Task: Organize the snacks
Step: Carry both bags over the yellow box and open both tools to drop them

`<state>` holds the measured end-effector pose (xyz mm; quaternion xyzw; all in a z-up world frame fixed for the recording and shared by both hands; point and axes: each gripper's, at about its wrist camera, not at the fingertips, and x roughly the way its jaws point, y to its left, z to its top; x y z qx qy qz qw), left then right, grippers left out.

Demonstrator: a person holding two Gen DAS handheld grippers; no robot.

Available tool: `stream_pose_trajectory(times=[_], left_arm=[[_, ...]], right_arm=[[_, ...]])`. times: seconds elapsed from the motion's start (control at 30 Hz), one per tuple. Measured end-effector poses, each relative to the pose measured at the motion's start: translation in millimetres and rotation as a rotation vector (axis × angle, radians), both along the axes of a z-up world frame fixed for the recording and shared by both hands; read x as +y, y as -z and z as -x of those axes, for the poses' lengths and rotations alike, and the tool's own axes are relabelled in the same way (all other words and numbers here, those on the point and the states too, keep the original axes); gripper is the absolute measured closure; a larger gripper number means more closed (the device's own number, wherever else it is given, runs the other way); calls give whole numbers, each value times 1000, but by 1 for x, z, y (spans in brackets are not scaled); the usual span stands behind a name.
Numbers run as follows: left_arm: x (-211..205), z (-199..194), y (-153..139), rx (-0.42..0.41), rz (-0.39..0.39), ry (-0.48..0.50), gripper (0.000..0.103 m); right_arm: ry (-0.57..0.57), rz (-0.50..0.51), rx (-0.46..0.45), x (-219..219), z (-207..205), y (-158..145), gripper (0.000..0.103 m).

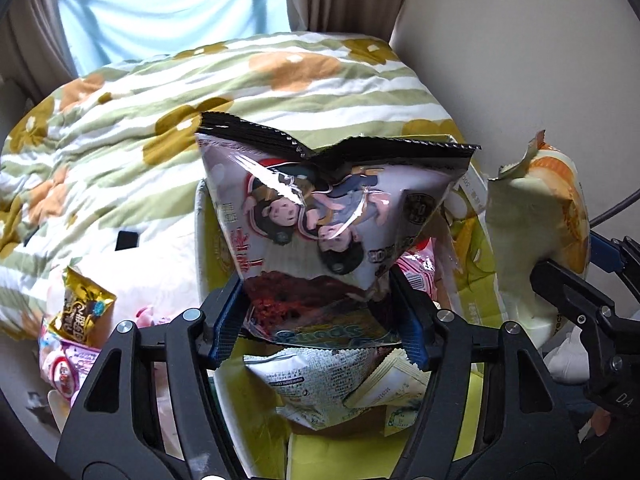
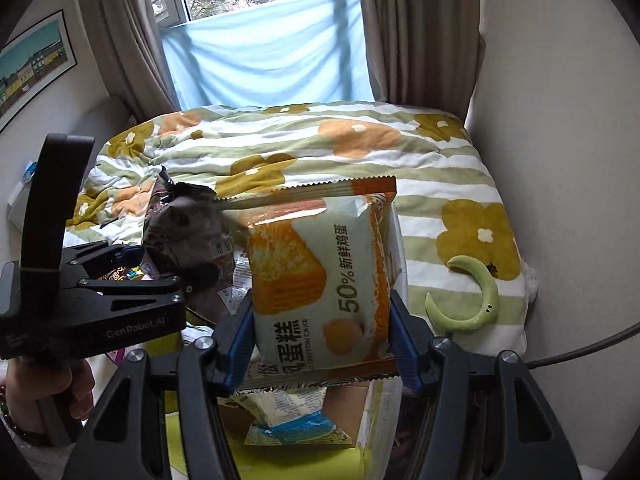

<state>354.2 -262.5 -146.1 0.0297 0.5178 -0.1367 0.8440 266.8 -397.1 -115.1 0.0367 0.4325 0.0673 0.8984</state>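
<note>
A grey snack bag printed with cartoon figures hangs between the blue pads of the left gripper, its black crimped top edge at 12 o'clock and its lower end wedged between the fingers, which grasp it above an open yellow-green cardboard box. Inside that box, directly under the bag at 6 o'clock, lie a white-and-blue printed packet and a pale sachet, with a pink wrapper showing at 3 o'clock. The right gripper is clenched on a chiffon cake packet, orange and pale green, held over the same box; in the left wrist view this packet appears at 3 o'clock of the grey bag, close beside it but apart. At 9 o'clock of the box, loose on the bed, rest a gold chocolate bag and pink-wrapped snacks. The floral quilt in green stripes covers the bed, and a green crescent-shaped object lies on it at 3 o'clock of the cake packet. A hand grips the left tool's handle.
</note>
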Motion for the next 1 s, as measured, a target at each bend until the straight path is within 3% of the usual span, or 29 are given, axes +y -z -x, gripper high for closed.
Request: stream_pose_trajectory(times=[0.07,0.13,0.57,0.9,0.97,1.0], left_arm=[[1,-6,3,12,6,9,7],[3,-7,1,-4,8,16,1],[42,17,-3,7,22,18,1],[62,13,-1,17,40,0,1],[63,12,2,28,42,-1,1],[63,11,4,35,43,-1,1]], right_arm=[[17,-9,7,-4,-4,2,47],[30,-12,11,-7,-8,3,47],[57,-61,53,2,-43,15,47],[103,-166,160,5,-86,58,46],[116,-216,149,1,-87,62,41],[128,-235,141,0,-87,62,29]])
